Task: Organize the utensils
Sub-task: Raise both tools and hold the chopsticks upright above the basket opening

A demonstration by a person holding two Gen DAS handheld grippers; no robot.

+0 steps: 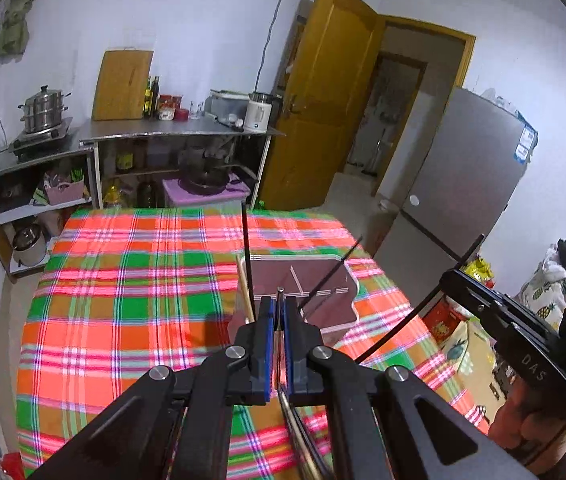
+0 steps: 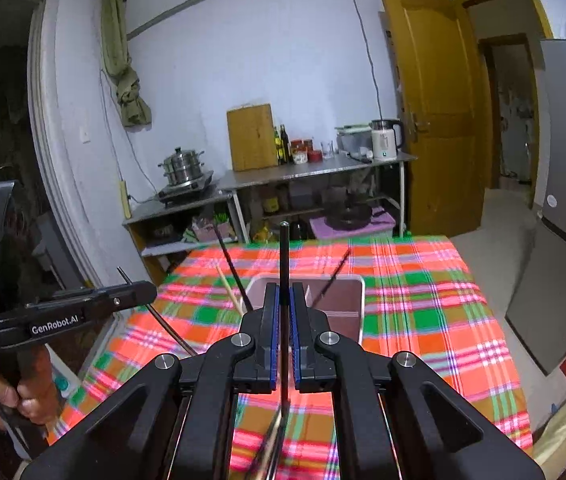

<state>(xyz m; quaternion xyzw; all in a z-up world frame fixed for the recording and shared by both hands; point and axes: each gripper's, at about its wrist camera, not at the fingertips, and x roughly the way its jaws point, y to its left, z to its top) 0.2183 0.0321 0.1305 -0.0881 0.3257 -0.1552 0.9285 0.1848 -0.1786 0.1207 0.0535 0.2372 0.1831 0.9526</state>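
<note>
Left gripper (image 1: 279, 308) clamps thin metal utensil (image 1: 279, 296); right gripper (image 2: 283, 300) pinches black chopstick (image 2: 284, 256), both above divided tray (image 1: 347, 276). Risk: slim rods pivot, slip, miss compartments.

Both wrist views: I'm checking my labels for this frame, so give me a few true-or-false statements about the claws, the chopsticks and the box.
1. The left claw is shut on a chopstick. True.
2. The right claw is open, holding nothing. False: it grips a black chopstick.
3. The utensil box sits on a plaid tablecloth. True.
4. The utensil box holds no utensils. False: chopsticks lean in it.
</note>
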